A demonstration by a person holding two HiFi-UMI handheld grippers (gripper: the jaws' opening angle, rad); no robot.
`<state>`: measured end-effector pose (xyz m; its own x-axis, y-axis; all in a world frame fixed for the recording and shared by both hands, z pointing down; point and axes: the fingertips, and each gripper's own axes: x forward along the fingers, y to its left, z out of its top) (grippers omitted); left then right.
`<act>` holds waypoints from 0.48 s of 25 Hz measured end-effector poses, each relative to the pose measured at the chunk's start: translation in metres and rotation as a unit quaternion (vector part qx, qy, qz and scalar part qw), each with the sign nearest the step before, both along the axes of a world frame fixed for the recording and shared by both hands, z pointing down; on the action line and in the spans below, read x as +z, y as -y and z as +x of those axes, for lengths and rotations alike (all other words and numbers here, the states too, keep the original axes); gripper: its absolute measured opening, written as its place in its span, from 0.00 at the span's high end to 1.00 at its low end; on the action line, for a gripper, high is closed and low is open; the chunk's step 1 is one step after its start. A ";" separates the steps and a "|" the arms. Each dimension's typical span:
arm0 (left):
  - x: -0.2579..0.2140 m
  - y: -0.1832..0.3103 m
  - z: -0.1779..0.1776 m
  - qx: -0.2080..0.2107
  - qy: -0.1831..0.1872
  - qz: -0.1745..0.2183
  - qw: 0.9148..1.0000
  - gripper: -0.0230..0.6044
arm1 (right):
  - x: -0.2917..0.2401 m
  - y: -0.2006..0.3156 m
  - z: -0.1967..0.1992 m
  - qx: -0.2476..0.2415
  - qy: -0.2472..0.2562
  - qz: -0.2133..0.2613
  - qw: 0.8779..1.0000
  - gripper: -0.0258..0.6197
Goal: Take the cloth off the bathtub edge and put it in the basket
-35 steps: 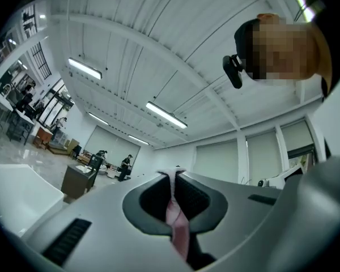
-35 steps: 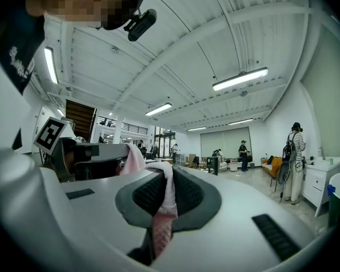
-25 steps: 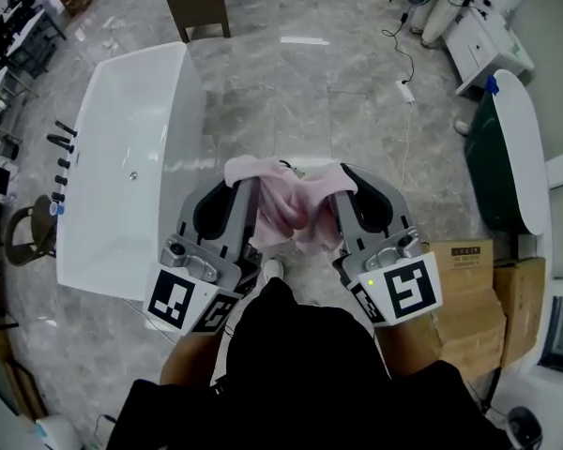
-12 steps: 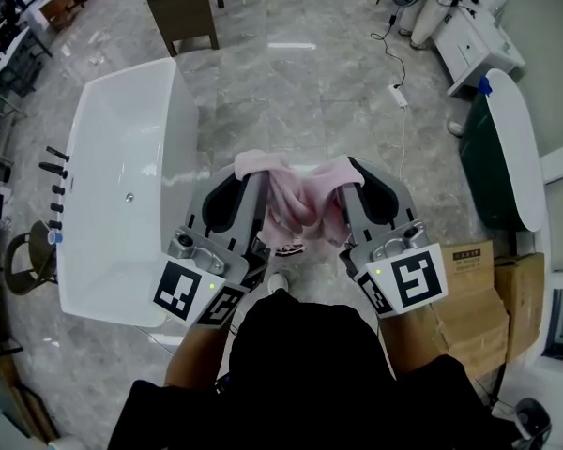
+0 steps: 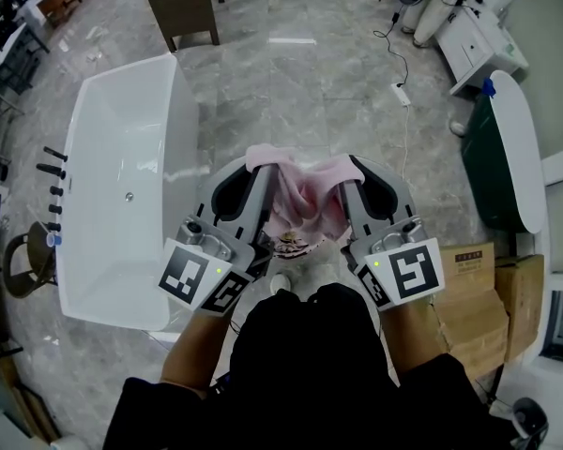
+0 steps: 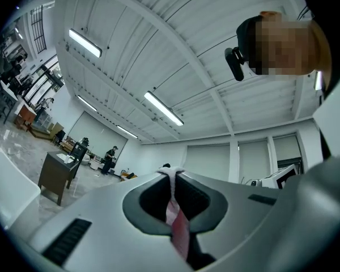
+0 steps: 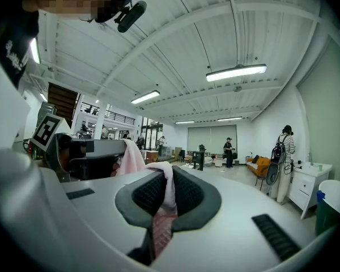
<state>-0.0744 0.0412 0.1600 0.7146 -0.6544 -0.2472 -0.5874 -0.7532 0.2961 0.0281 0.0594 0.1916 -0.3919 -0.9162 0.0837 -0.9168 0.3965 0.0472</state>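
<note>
A pink cloth [image 5: 303,204] hangs between my two grippers, held up in front of the person's chest. My left gripper [image 5: 260,160] is shut on the cloth's left corner, and the cloth [image 6: 173,208] shows pinched between its jaws in the left gripper view. My right gripper [image 5: 349,167] is shut on the right corner, with the cloth [image 7: 165,200] squeezed between its jaws in the right gripper view. Both grippers point upward and away. The white bathtub [image 5: 117,204] stands on the floor to the left, apart from the cloth. No basket is in view.
A dark wooden cabinet [image 5: 182,6] stands beyond the tub. A power strip and cable [image 5: 399,94] lie on the marble floor ahead right. A green-sided tub [image 5: 507,153] and cardboard boxes [image 5: 483,298] stand at the right. Black taps [image 5: 52,190] stick up left of the white tub.
Both grippers have risen a little with the cloth held between them, and the view has shifted slightly; the bathtub sits a bit further left and lower in view.
</note>
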 end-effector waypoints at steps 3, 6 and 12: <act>0.009 0.007 0.003 0.000 0.003 -0.014 1.000 0.94 | 0.009 0.008 0.001 0.000 0.003 -0.010 1.000 0.91; 0.025 0.012 0.006 -0.003 -0.001 -0.039 0.999 0.94 | 0.026 0.011 0.001 -0.009 0.004 -0.023 1.000 0.91; 0.078 0.020 0.007 -0.067 0.068 -0.061 0.994 0.94 | 0.078 0.016 0.007 -0.036 -0.001 -0.052 0.998 0.91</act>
<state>-0.0678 0.0208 0.2376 0.6397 -0.7656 -0.0683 -0.7212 -0.6286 0.2911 0.0355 0.0433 0.2692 -0.4569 -0.8714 0.1786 -0.8853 0.4651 0.0046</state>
